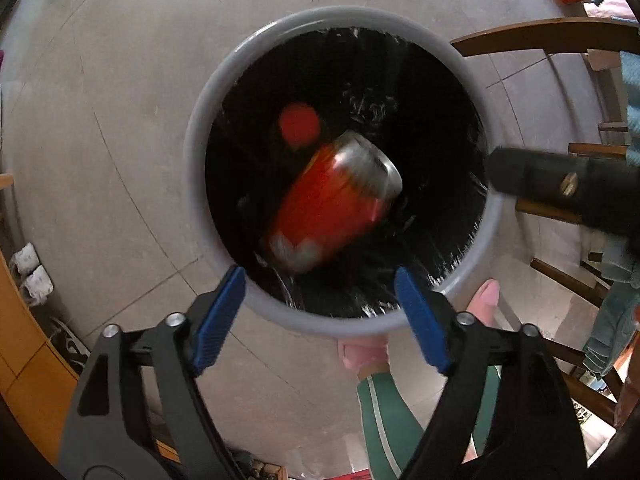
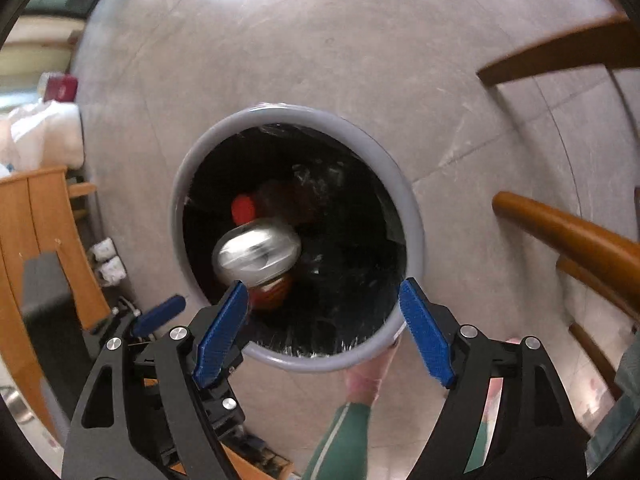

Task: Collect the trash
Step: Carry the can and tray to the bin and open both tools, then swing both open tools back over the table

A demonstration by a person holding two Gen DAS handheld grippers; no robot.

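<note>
A grey round bin (image 1: 208, 120) with a black liner stands on the floor below both grippers; it also shows in the right wrist view (image 2: 408, 208). A red drink can (image 1: 332, 204), blurred, is inside the bin's mouth, tilted, free of any gripper; its silver end (image 2: 256, 254) faces the right wrist camera. A small red item (image 1: 299, 125) lies deeper in the bin. My left gripper (image 1: 320, 312) is open and empty over the bin's near rim. My right gripper (image 2: 324, 330) is open and empty over the same rim.
The floor is grey tile. Wooden chair parts (image 1: 540, 36) stand to the right of the bin, also in the right wrist view (image 2: 568, 232). A wooden cabinet (image 2: 44, 240) is at the left. The person's feet in pink slippers (image 1: 366, 350) are beside the bin.
</note>
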